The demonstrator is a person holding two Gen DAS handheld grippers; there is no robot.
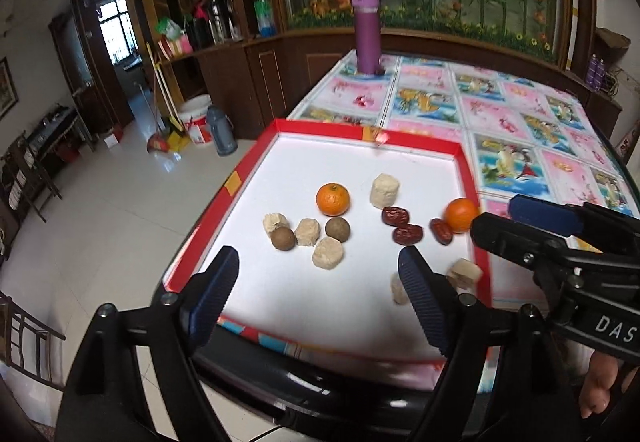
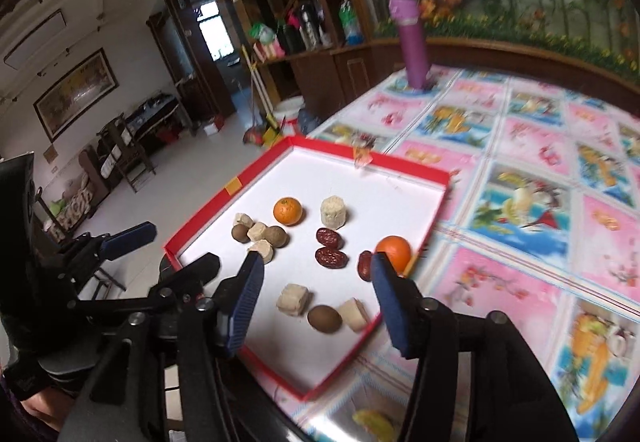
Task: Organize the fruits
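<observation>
I've got both grippers, left (image 1: 316, 290) & right (image 2: 316, 294), fingers apart w/ nothing held, hovering at near edge of red tray (image 1: 420, 143), oranges (image 1: 333, 198) further in.

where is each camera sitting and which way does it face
Left wrist: on the left gripper, facing the red-rimmed white tray; its open fingers and the right gripper show.
Right wrist: on the right gripper, looking across the tray; its open fingers and the left gripper show.
Shared: tray, purple bottle.
</observation>
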